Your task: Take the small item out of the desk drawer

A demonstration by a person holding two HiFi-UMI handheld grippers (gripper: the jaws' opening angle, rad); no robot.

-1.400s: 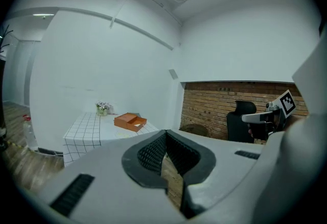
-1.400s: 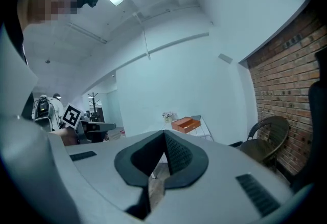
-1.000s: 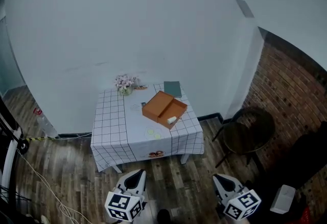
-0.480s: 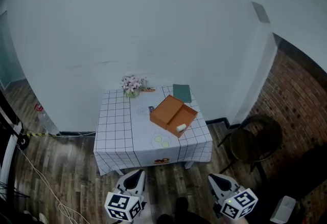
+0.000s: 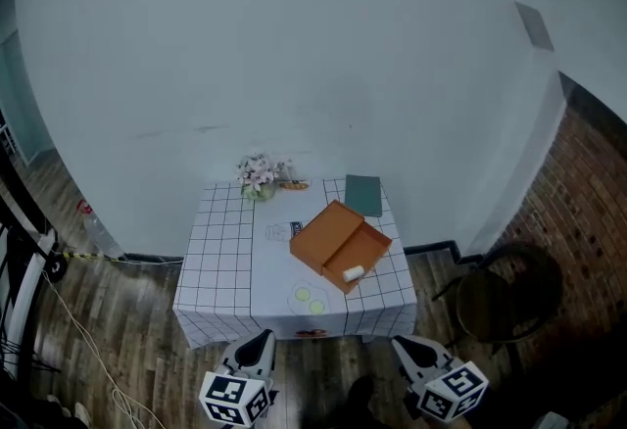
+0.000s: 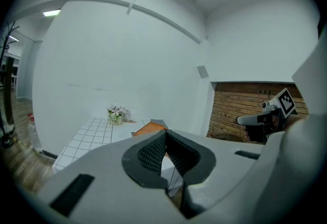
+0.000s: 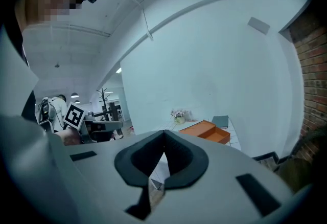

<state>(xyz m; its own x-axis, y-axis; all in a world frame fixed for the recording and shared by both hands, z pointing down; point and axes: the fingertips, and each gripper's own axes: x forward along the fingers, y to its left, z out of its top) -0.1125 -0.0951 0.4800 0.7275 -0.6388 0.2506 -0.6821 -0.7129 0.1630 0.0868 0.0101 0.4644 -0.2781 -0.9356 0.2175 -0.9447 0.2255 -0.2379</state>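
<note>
My left gripper (image 5: 257, 347) & right gripper (image 5: 409, 349) were shut, empty. Small item (image 5: 354, 272) lay in drawer (image 5: 333, 231), well ahead of my fingertips. Best approach w/ right, opening before reaching in.

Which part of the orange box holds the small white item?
The open half toward the table's right edge holds the small white item; the other half looks flat and bare.
</note>
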